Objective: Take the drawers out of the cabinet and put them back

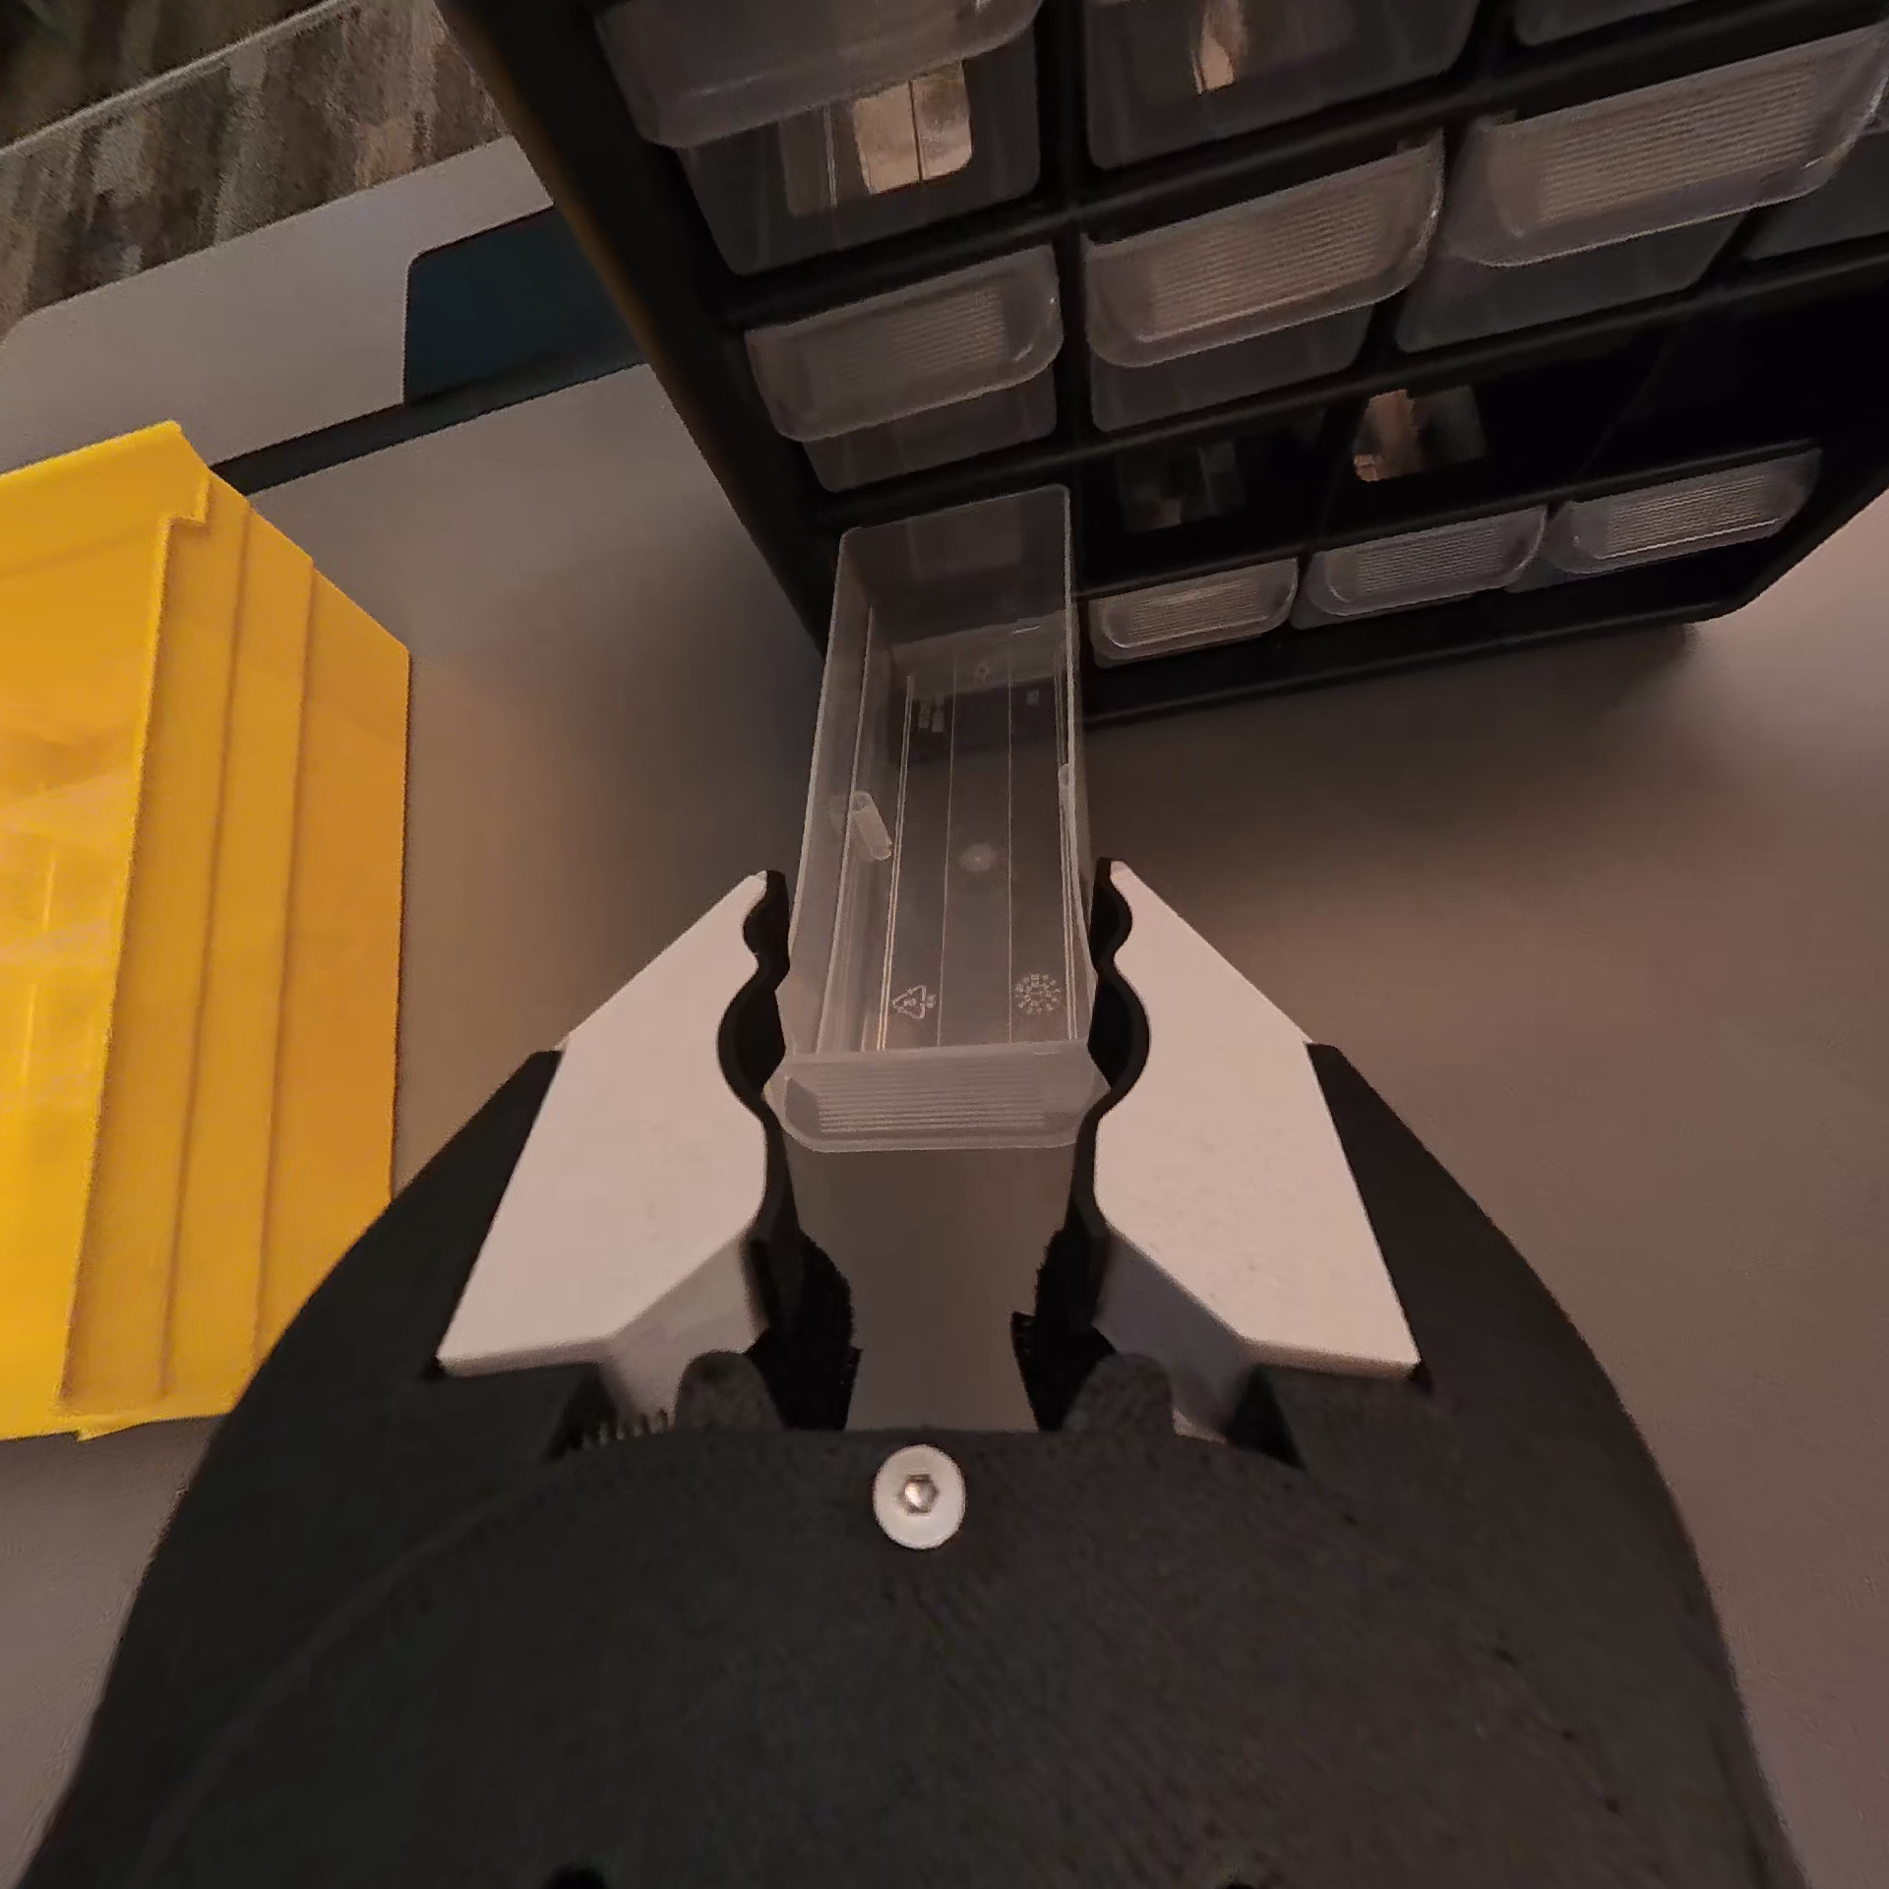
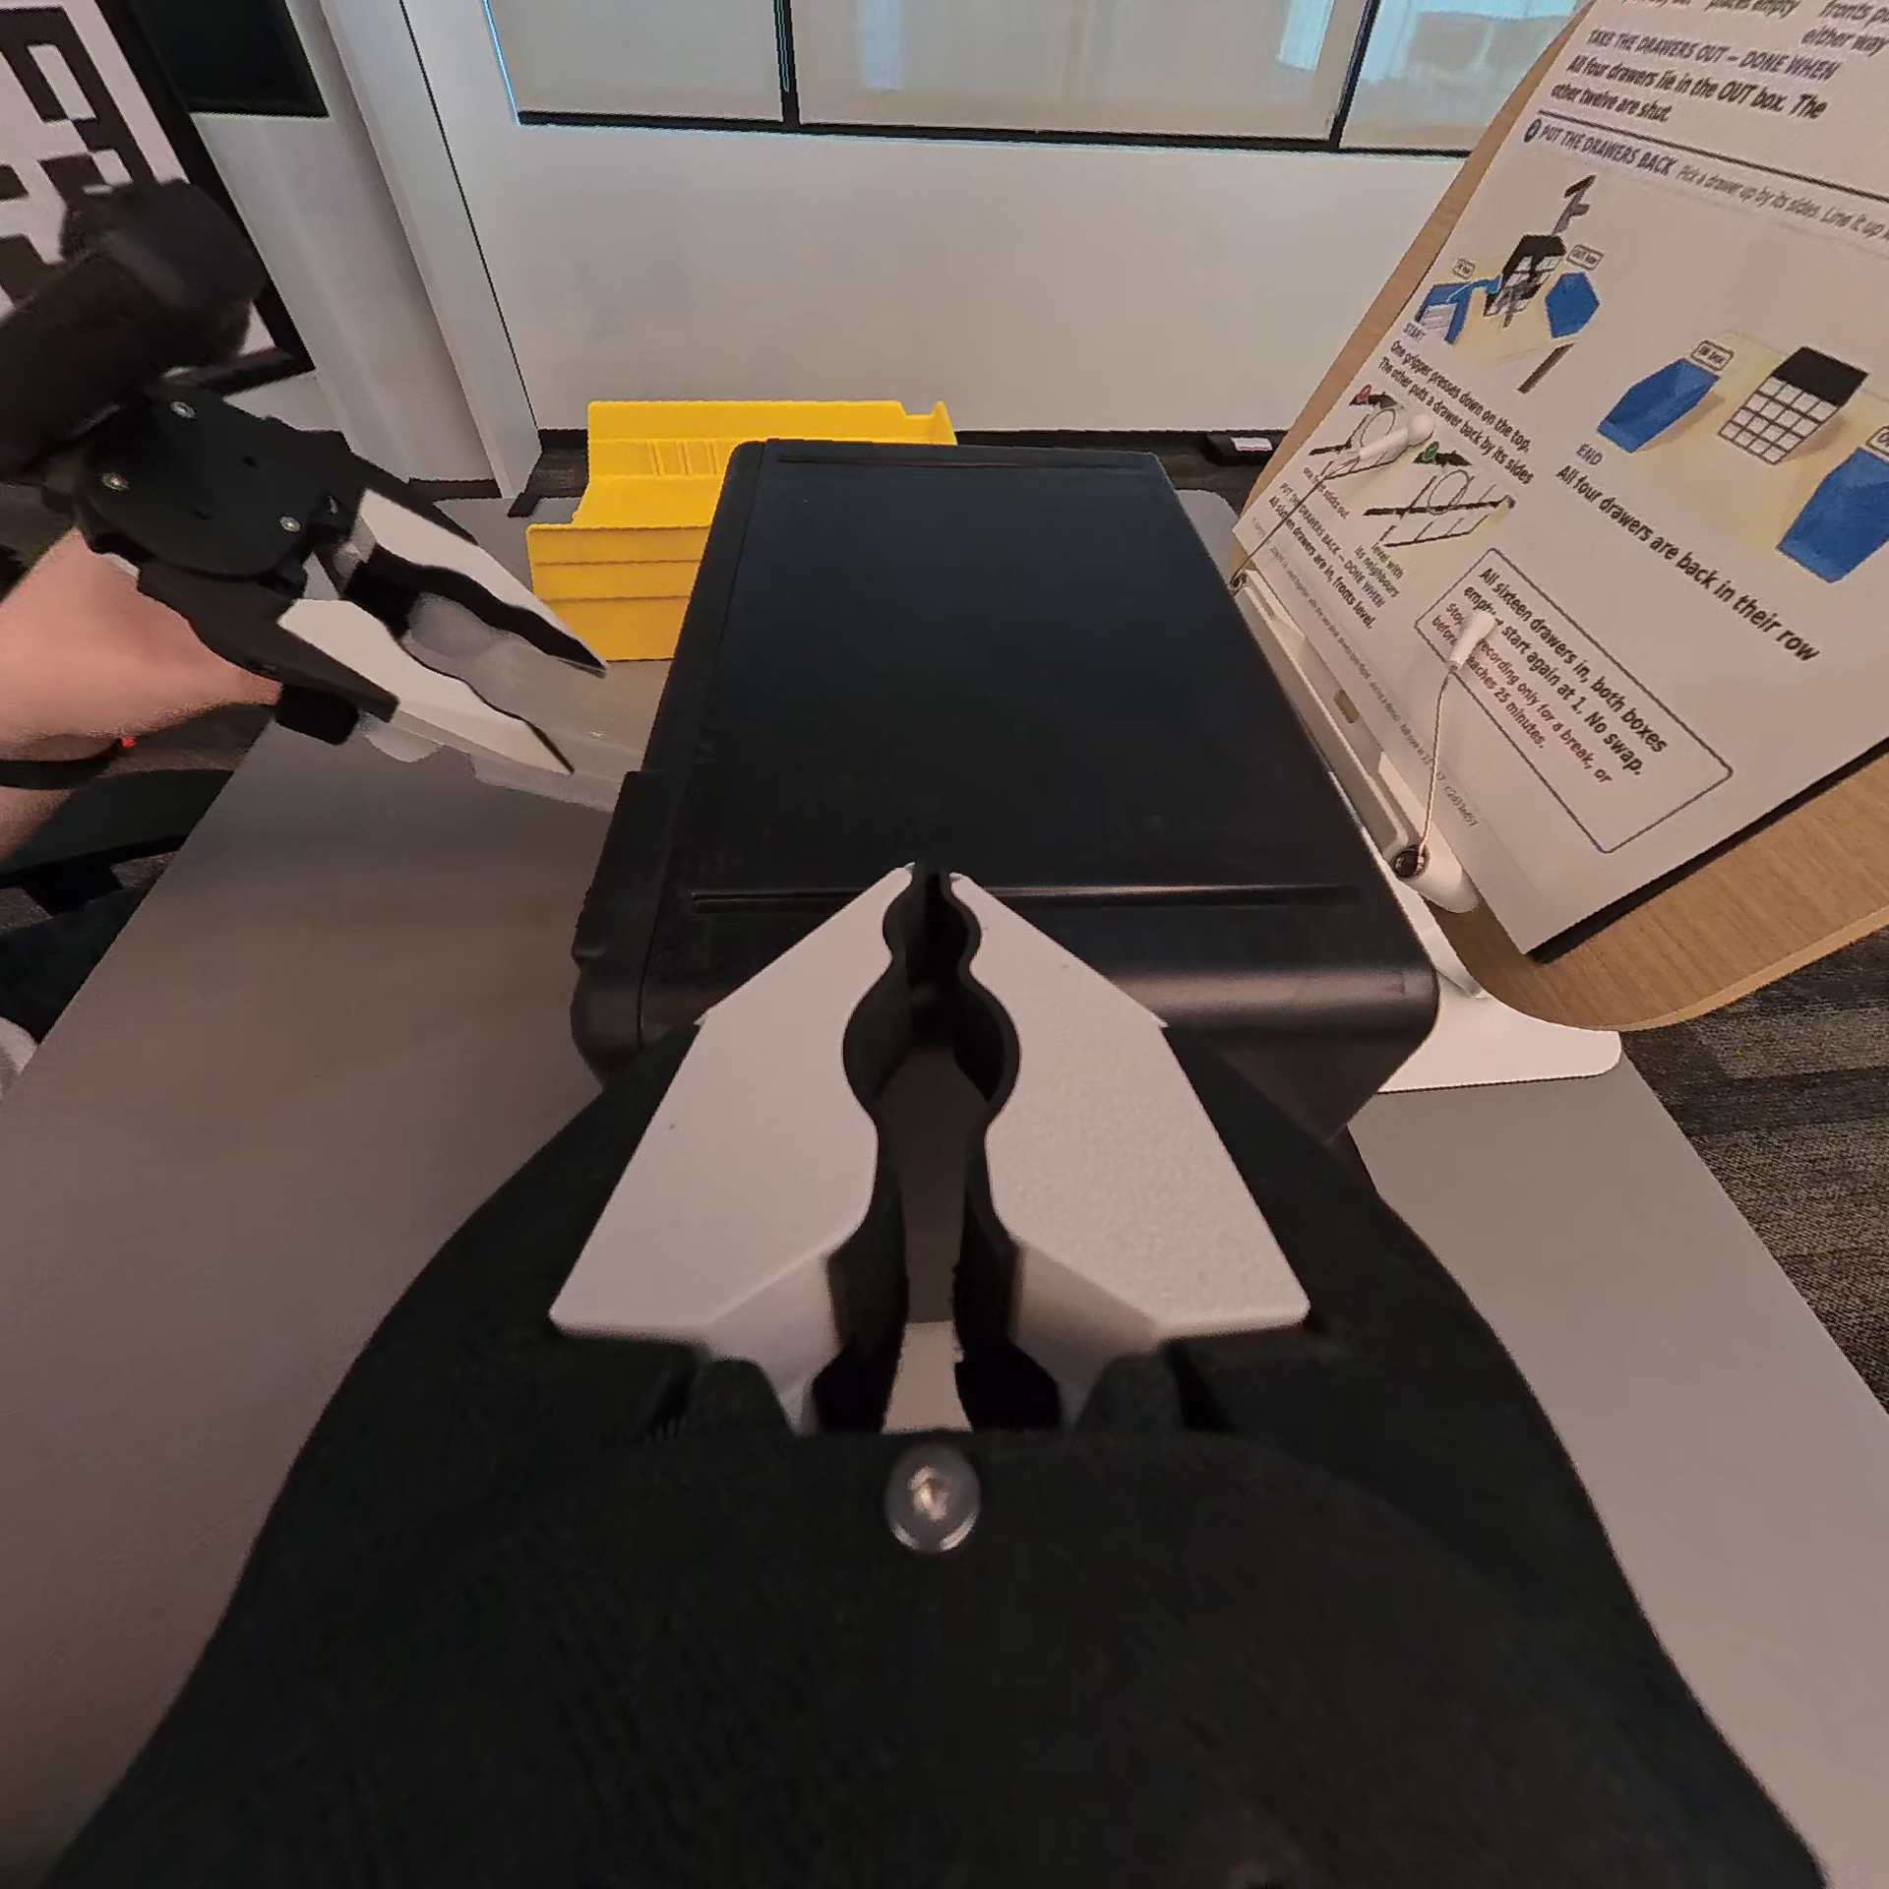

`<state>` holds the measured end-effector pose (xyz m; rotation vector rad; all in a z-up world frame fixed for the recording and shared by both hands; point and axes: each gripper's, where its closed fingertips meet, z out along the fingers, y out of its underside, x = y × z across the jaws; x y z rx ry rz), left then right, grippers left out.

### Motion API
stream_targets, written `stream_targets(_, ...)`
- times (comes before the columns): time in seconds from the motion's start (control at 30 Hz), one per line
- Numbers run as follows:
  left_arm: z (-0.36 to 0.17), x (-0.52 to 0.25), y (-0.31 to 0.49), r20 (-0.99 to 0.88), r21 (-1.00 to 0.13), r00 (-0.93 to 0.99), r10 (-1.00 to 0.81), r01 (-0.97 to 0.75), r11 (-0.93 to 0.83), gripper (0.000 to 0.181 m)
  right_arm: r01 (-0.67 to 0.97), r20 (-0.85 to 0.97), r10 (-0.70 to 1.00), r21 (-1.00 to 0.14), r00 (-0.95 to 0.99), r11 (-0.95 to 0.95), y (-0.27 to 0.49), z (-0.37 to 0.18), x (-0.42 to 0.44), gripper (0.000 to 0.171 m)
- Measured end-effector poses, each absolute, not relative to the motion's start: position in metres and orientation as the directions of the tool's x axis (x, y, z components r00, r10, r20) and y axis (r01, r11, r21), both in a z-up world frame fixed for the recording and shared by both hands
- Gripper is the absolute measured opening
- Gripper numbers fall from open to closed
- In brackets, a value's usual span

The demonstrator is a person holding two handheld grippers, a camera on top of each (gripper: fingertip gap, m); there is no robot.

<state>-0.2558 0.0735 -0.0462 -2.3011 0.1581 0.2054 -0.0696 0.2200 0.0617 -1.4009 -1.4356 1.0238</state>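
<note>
Left wrist view: left gripper point(image 1: 935, 981) clamps one clear drawer point(image 1: 946, 818); right gripper point(image 2: 928, 889) closed, empty.

A yellow plastic bin point(image 1: 194, 920) sits on the grey bench point(image 1: 1431, 971) toward its far left corner. At the bench's right edge, an instruction sheet point(image 2: 1595, 491) leans on a wooden board stand point(image 2: 1687, 920). Patterned carpet point(image 2: 1779, 1084) covers the floor, and a white wall point(image 2: 920, 276) with windows point(image 2: 1063, 61) stands behind.

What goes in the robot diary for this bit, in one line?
left gripper: shut on drawer | right gripper: shut, on cabinet top
</note>
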Motion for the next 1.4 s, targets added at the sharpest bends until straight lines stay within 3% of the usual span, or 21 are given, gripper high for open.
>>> stream_targets(0.4,-0.031,-0.254,0.083,-0.209,-0.795,0.978,-0.018,-0.181,-0.579,0.057,0.283,0.016,1.0,-0.959,-0.008,0.018,0.22,0.062,-0.07,0.0)
stream_targets(0.93,-0.061,-0.247,0.147,-0.204,-0.843,0.978,0.033,-0.159,-0.513,0.059,0.265,-0.012,1.0,-0.964,-0.021,-0.006,0.22,0.062,-0.069,0.0)
stream_targets(1.07,-0.056,-0.25,0.137,-0.238,-0.874,0.971,0.023,-0.204,-0.442,0.08,0.267,-0.01,1.0,-0.964,-0.019,-0.005,0.22,0.062,-0.069,0.0)
stream_targets(1.2,-0.029,-0.236,0.101,-0.43,-0.876,0.902,-0.051,-0.43,-0.221,0.069,0.267,-0.014,1.0,-0.964,-0.025,-0.007,0.22,0.062,-0.069,0.0)
stream_targets(1.33,-0.034,-0.224,0.081,-0.686,-0.713,0.72,-0.102,-0.693,-0.106,0.03,0.259,-0.026,0.999,-0.966,-0.031,-0.017,0.22,0.062,-0.07,0.0)
stream_targets(1.4,-0.046,-0.224,0.082,-0.741,-0.648,0.658,-0.135,-0.753,-0.114,0.026,0.257,-0.028,0.999,-0.966,-0.03,-0.019,0.22,0.062,-0.07,0.0)
